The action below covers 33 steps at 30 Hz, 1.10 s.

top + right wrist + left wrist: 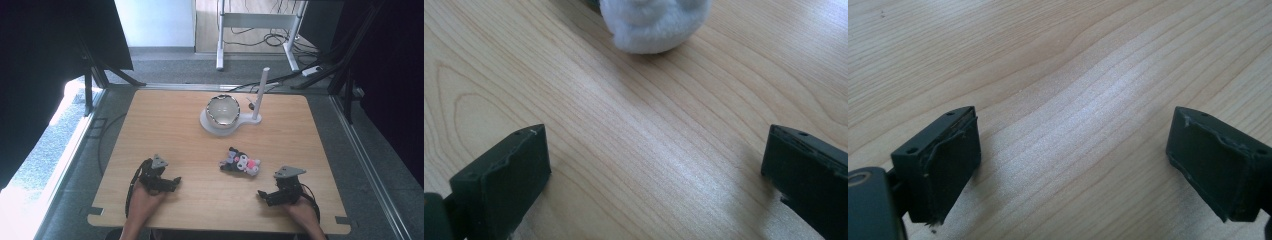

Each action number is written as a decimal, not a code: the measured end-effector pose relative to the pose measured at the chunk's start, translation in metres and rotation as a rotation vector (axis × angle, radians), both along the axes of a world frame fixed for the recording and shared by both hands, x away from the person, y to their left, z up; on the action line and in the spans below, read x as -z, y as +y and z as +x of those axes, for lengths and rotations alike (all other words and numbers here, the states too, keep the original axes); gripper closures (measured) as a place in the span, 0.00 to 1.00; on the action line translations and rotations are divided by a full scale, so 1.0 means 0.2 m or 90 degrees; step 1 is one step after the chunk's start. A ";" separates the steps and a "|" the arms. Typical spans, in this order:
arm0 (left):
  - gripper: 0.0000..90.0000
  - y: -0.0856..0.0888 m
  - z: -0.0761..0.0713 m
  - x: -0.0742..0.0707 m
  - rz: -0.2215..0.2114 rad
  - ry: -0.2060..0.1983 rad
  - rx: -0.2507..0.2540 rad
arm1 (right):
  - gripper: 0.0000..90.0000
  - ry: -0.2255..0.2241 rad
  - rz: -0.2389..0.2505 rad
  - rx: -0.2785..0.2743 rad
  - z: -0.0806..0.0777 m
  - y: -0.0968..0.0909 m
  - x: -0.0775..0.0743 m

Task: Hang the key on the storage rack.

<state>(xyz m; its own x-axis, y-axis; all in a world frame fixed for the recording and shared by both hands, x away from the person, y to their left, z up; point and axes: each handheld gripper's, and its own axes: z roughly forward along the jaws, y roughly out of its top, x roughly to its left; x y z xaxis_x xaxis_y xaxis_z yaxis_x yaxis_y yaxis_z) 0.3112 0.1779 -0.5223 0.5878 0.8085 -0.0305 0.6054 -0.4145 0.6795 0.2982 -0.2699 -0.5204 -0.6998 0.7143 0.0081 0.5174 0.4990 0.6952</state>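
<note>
We are looking down on a light wooden table (165, 125) where a person's two hands are resting near the bottom edge of the high view, each holding a black two-jaw gripper. The left gripper (170, 183) is sitting at the lower left of the frame, the right gripper (265, 196) at the lower right, and both are pointing inward toward the middle of the board. Between them, slightly above their line and closer to the right gripper, a small plush toy (240, 162) in black, white and pink is lying on the bare wood, touching neither claw. In the right gripper view we are seeing the jaws standing wide apart with nothing between them but wood grain, while the white, fuzzy end of the plush toy (655, 26) is sitting at the top centre of the frame, well ahead of the jaw tips and roughly in line with the gap. In the left gripper view we are seeing the jaws of the left gripper (1073, 155) also spread wide, gripping nothing, with open table surface running out ahead of them. Farther up the high view, near the centre of the table, a shiny bowl (223, 110) is standing on a white base (246, 120), from which a white post (261, 90) is rising just to the bowl's right, well apart from both grippers and the toy.
</note>
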 end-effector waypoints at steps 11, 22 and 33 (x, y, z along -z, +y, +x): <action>0.08 0.00 0.00 0.00 0.000 0.000 0.000 | 0.00 0.008 -0.014 -0.005 0.01 0.00 -0.02; 0.08 0.00 0.00 0.00 0.000 0.000 0.000 | 0.00 0.026 -0.023 -0.013 0.05 -0.01 -0.08; 0.08 0.00 0.00 0.00 0.000 0.000 0.000 | 0.05 0.046 -0.068 -0.043 0.12 0.03 -0.13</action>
